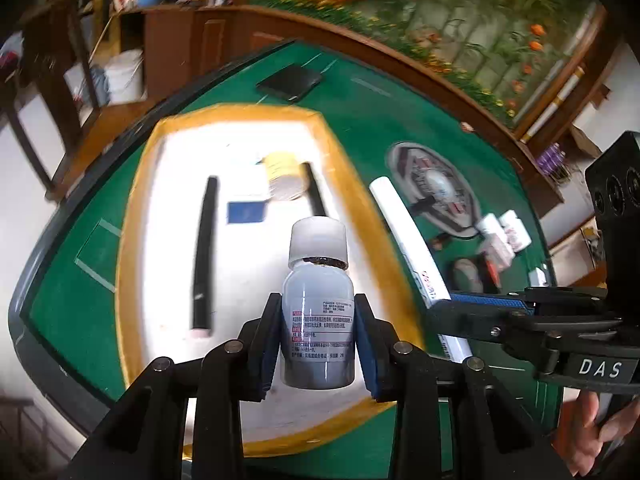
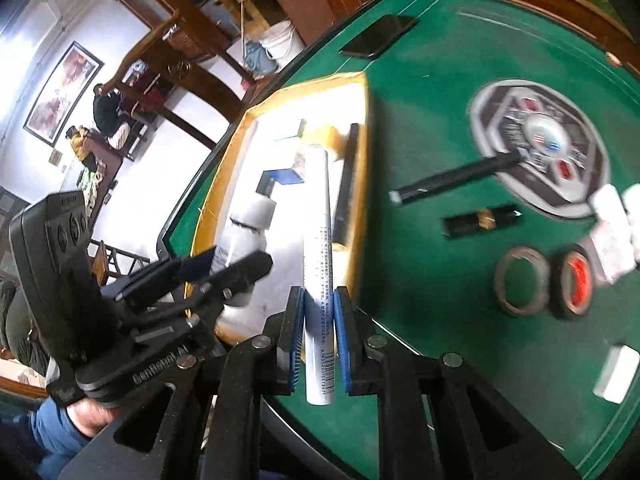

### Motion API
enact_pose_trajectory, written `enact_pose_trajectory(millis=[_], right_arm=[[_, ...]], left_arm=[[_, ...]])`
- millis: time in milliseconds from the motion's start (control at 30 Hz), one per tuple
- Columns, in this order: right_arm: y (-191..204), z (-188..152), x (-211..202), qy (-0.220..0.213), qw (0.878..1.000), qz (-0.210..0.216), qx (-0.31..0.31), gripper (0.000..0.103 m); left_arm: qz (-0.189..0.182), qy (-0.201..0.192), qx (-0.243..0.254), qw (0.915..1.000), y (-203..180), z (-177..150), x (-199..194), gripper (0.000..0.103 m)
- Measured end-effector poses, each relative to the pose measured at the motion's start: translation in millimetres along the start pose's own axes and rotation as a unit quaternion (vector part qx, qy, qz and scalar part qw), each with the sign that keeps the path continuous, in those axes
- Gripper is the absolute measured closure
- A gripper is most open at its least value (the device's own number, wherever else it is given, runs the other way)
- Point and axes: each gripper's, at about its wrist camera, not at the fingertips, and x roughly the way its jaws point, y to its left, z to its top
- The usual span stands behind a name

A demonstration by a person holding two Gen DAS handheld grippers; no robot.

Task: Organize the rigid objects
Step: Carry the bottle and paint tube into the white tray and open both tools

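1. The left hand-held gripper (image 1: 318, 344) is clenched on a small grey bottle (image 1: 318, 320) with a white cap. The bottle stands upright between the blue pads, cap away from the camera.
2. The right hand-held gripper (image 2: 320, 340) is clenched on a white tube (image 2: 318, 264). Its long axis runs forward along the fingers, and its far end reaches over the tray.
3. The yellow-rimmed tray (image 1: 140, 200) on the green worktop (image 1: 360, 112) lies ahead of and below both grippers. I judge that both things go into it, and the bottle is nearer, because it hangs over the white floor of the tray.
4. The left view shows what already lies in the tray: a black stick (image 1: 204, 256), a blue card (image 1: 246, 213) and a yellow-labelled jar (image 1: 285, 178).
5. Only the right view shows the things left outside: two tape rolls (image 2: 520, 280), a black pen (image 2: 456, 178) and a dark bar (image 2: 480, 220).
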Motion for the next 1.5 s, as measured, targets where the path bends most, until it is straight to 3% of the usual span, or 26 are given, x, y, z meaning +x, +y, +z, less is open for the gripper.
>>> enact_pose_trajectory(millis=[200,800,1100,1500], right_arm=[[9,10,37,0.033,0.999,-0.001,0.015,0.089],[13,14,79,0.081,0.996,-0.012,0.041,0.089],[25,13,82,0.080,0.996,-0.015,0.024,0.087],[10,1,42,0.020,0.999,-0.015,0.030,0.087]], left_arm=[[0.010,0.031,-0.027,0.9991,25,-5,17,0.067],[-0.006,0.072,-0.014,0.9973,35,-12,34,0.067],[-0.004,0.073,-0.012,0.9972,31,-15,33,0.067],[-0.005,0.053,0.015,0.9985,0,-15,20,0.067]])
